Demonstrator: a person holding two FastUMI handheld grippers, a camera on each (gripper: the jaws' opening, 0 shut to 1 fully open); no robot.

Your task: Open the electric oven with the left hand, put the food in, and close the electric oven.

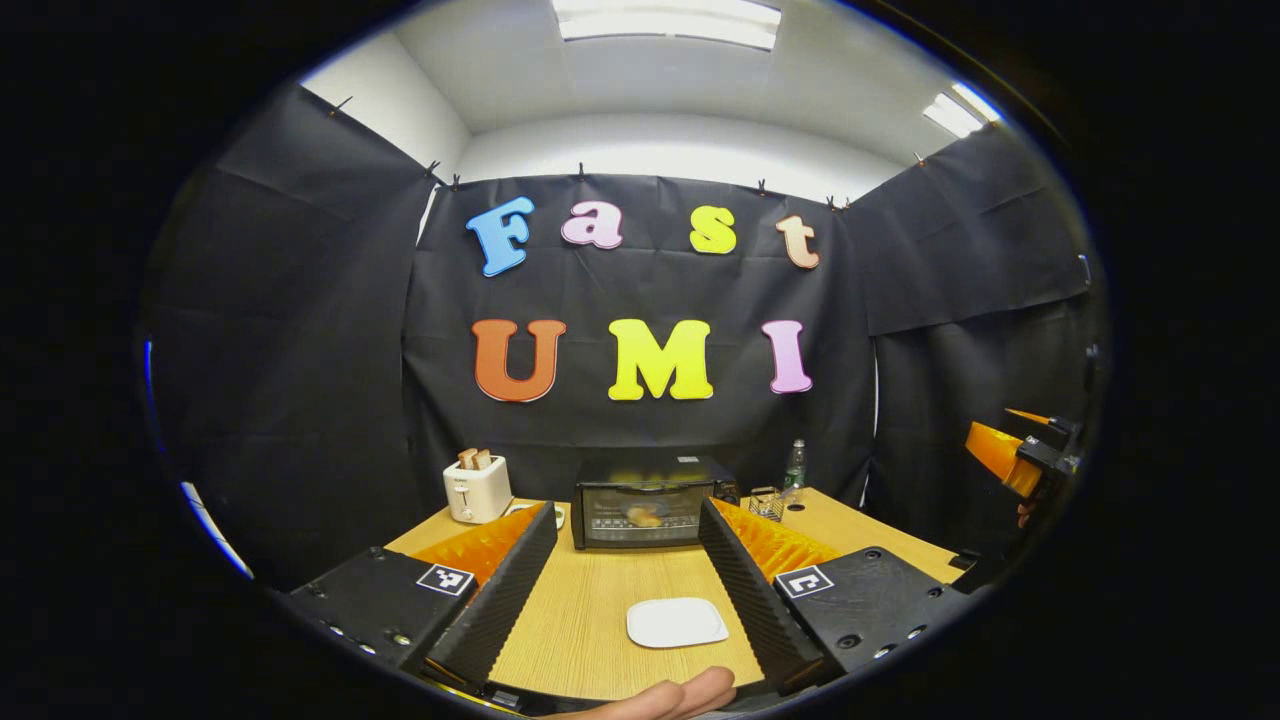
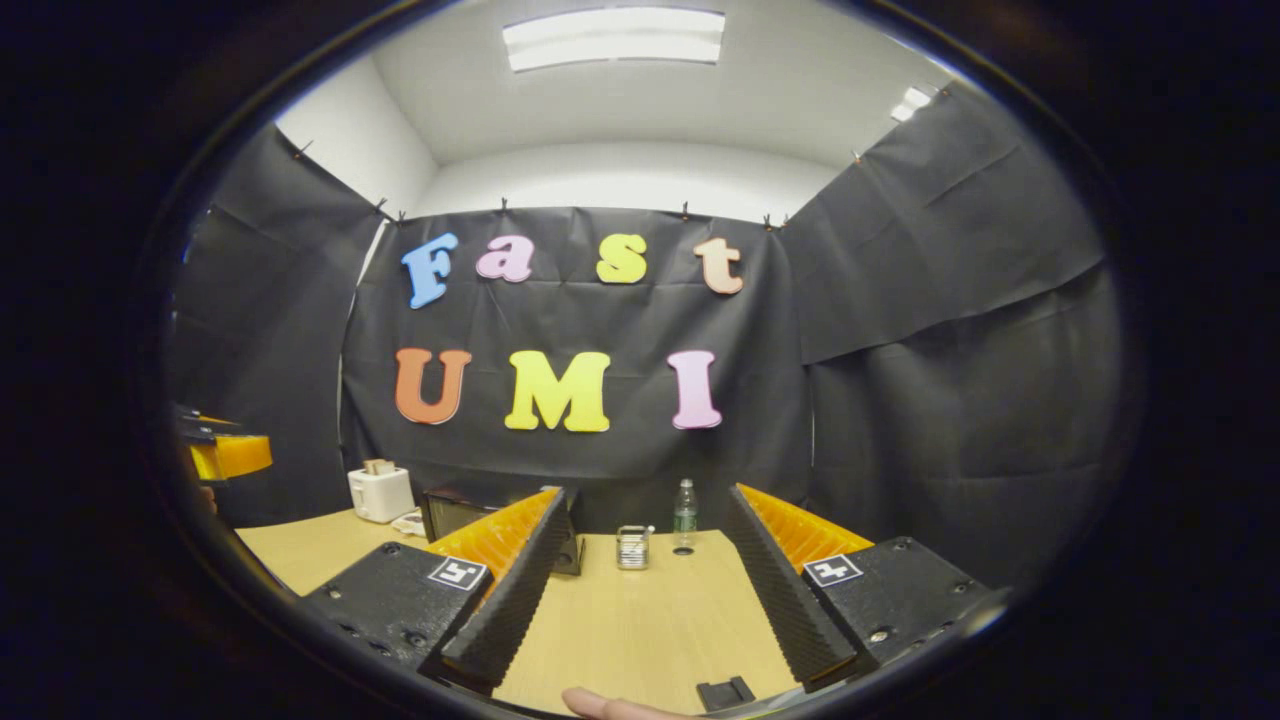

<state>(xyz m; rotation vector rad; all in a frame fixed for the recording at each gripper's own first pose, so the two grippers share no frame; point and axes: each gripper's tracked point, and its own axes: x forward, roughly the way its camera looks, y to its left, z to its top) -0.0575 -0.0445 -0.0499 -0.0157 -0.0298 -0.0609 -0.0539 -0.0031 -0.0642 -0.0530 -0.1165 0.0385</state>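
Left hand-held gripper (image 1: 622, 565): released, fingers spread wide, grasping nothing, hovering over table (image 1: 590, 610). White plate (image 1: 677, 622): between fingers, bare. Electric oven (image 1: 650, 500): straight ahead at table's far edge, door shut, front facing gripper, long axis left-right; food (image 1: 644, 516) inside. Right hand-held gripper (image 2: 640, 560): likewise released.

Left gripper (image 1: 625, 565) and right gripper (image 2: 640, 575): black screw-studded housings, each bearing a square black-and-white marker, with ribbed fingers.
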